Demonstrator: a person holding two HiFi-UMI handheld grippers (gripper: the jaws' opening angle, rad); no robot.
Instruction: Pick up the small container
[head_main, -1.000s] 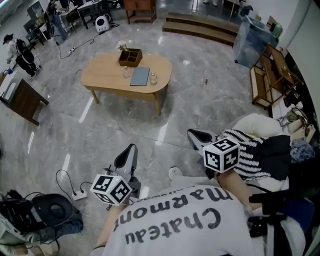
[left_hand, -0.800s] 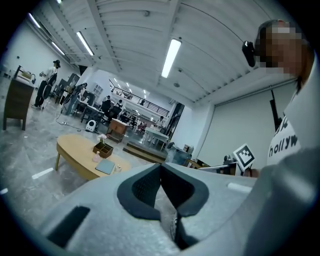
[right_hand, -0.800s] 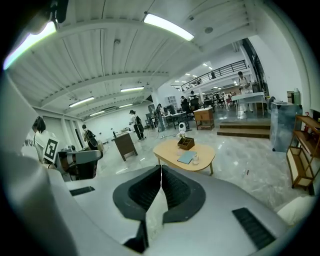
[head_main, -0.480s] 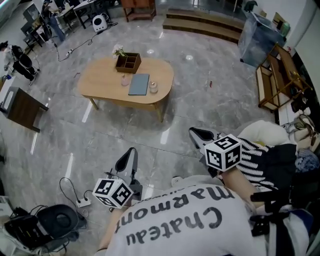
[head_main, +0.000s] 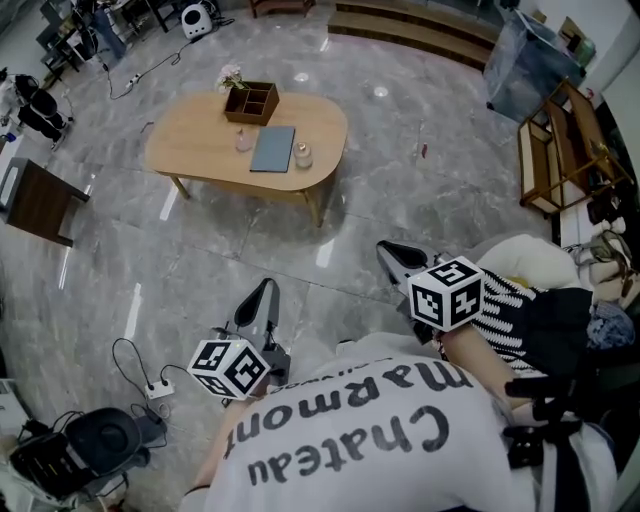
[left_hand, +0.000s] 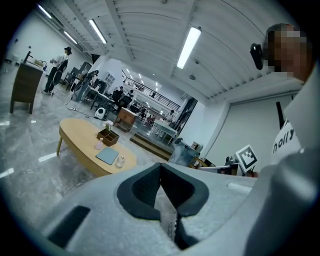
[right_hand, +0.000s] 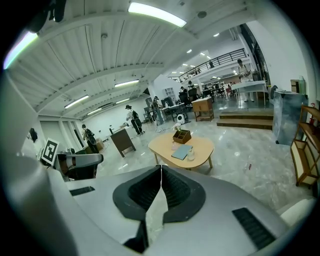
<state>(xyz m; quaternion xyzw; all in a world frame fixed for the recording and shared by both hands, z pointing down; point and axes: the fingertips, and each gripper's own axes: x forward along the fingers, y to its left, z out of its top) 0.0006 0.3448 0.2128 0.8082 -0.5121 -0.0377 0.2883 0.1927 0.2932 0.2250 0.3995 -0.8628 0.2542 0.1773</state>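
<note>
A low oval wooden table (head_main: 200, 165) stands on the grey floor well ahead of me. On it are a small pink container (head_main: 243, 142), a small clear jar (head_main: 303, 156), a grey-blue notebook (head_main: 273, 148) and a wooden compartment box (head_main: 252, 102). In the right gripper view the jar (right_hand: 191, 155) sits by the notebook (right_hand: 181, 152). My left gripper (head_main: 264, 290) and right gripper (head_main: 387, 250) hang over the floor, far short of the table. Both are shut with nothing between the jaws, as the left gripper (left_hand: 160, 165) and right gripper (right_hand: 161, 167) show in their own views.
A dark cabinet (head_main: 40, 200) stands left of the table. A power strip with cable (head_main: 155, 388) and a black bag (head_main: 90, 445) lie on the floor at lower left. Wooden shelving (head_main: 560, 150) and a heap of clothes (head_main: 540, 300) are on the right, steps (head_main: 410, 22) behind the table.
I have walked forward across the floor toward the table, and both grippers have come along with me. Both stay shut and empty.
</note>
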